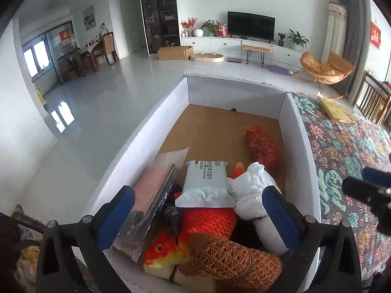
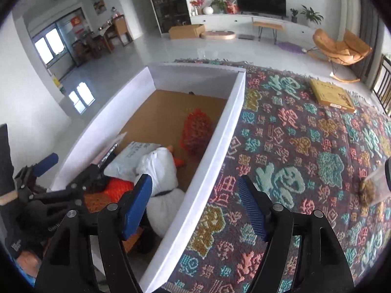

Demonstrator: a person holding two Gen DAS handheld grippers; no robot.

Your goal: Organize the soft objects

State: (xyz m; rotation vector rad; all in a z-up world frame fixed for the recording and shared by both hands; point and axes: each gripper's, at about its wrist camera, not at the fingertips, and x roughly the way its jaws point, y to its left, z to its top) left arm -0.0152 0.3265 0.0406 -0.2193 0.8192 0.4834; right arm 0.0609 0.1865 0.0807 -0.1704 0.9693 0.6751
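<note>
While the left gripper (image 1: 198, 217) hangs over the near end of the white box (image 1: 171, 105), its two blue fingers (image 1: 117, 212) are spread wide and pinch nothing; right between them sits the soft pile. Lowest, closest to the fingers, is a brown net pouch (image 1: 234, 261); it looks light and squashy, and the tied neck is a good place to grab. Just past it lies the orange fish toy (image 1: 207, 222); it is plump and soft, so a squeeze round its middle should hold. On top of the fish rests a pale puffy packet (image 1: 205, 185); its skin looks smooth and may slip, so pinch an edge. Beside the right finger is a white plush toy (image 1: 254, 190); it is fluffy and will squash. By the left finger leans a flat pink pack (image 1: 151, 195) in shiny wrap; it looks stiffer. Farther off, alone on the brown floor of the box, is a red net bundle (image 1: 264, 146).

The right gripper (image 2: 195, 212) is spread wide too, holding nothing; the box wall runs between its fingers, with the patterned rug (image 2: 305, 134) under the right one; far out on the rug lies a yellow flat box (image 2: 332, 95).
</note>
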